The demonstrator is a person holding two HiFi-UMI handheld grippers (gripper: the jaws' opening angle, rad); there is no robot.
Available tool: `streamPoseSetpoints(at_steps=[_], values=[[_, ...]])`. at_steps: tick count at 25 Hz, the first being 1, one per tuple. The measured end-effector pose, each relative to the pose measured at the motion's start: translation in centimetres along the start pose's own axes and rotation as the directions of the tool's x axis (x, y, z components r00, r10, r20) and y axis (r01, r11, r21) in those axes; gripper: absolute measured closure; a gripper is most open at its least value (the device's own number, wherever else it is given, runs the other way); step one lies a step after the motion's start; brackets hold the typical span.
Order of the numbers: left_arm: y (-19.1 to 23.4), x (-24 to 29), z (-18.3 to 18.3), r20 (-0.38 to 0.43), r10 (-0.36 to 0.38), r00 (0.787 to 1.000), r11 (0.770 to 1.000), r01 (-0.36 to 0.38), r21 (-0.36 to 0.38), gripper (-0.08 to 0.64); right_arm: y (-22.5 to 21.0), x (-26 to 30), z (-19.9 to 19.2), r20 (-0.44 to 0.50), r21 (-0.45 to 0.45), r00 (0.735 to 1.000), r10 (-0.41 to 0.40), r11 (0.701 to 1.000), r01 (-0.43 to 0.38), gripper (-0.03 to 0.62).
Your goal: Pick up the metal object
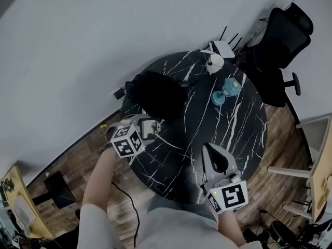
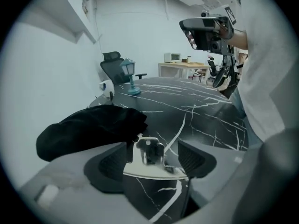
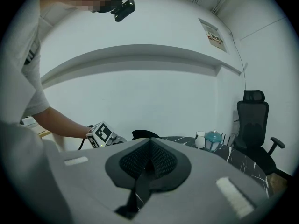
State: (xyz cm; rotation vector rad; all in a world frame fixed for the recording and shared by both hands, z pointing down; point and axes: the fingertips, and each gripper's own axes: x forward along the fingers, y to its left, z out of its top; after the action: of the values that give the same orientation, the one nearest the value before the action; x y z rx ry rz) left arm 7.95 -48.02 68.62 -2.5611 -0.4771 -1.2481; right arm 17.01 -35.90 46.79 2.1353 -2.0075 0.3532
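The metal object (image 1: 149, 128) is a shiny bracket with a flat plate and an upright tab. It sits at the left edge of the black marble table (image 1: 228, 123). My left gripper (image 1: 151, 129) stands around it. In the left gripper view the bracket (image 2: 148, 152) lies between the pads of the left gripper (image 2: 152, 157), whose jaws are wide and not pressing on it. My right gripper (image 1: 210, 150) hovers over the table's near edge. Its pads meet with nothing between them in the right gripper view (image 3: 149, 158).
A black cloth (image 1: 155, 95) lies just beyond the bracket, close to the left jaw (image 2: 88, 127). A blue lantern (image 1: 225, 91) and a white cup (image 1: 215, 62) stand at the far side. A black office chair (image 1: 277, 51) is behind the table.
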Motion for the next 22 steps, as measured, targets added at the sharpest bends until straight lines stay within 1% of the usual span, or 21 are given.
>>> streamPoseSetpoints(at_steps=[4, 12, 15, 17, 18, 20, 22], values=[[-0.2, 1.8, -1.2, -0.075, -0.077, 0.994, 0.996, 0.08, 0.037, 0.209, -0.6, -0.3, -0.6, -0.018, 0.003, 1.0, -0.021, 1.0, 0.021, 0.595], [-0.1, 4.4, -2.3, -0.132, -0.148, 0.98, 0.988, 0.152, 0.019, 0.206, -1.6, -0.7, -1.6, -0.051, 0.009, 0.997, -0.05, 0.999, 0.05, 0.595], [0.0, 4.5, -2.5, -0.128, -0.182, 0.975, 0.983, 0.179, -0.028, 0.202, -1.9, -0.7, -1.8, -0.055, 0.012, 0.997, -0.055, 0.998, 0.056, 0.595], [0.0, 4.5, -2.5, -0.112, -0.189, 0.976, 0.982, 0.185, -0.045, 0.206, -2.0, -0.6, -1.9, -0.055, 0.015, 0.997, -0.056, 0.998, 0.057, 0.595], [0.0, 4.4, -2.5, -0.104, -0.187, 0.977, 0.982, 0.183, -0.048, 0.212, -2.0, -0.6, -1.9, -0.055, 0.017, 0.997, -0.055, 0.998, 0.056, 0.595], [-0.1, 4.4, -2.4, -0.093, -0.178, 0.98, 0.983, 0.174, -0.051, 0.247, -1.9, -0.6, -2.0, -0.054, 0.018, 0.997, -0.051, 0.998, 0.052, 0.595], [-0.2, 4.4, -2.4, -0.091, -0.165, 0.982, 0.985, 0.159, -0.064, 0.255, -1.7, -0.5, -2.0, -0.052, 0.017, 0.998, -0.045, 0.999, 0.046, 0.595]])
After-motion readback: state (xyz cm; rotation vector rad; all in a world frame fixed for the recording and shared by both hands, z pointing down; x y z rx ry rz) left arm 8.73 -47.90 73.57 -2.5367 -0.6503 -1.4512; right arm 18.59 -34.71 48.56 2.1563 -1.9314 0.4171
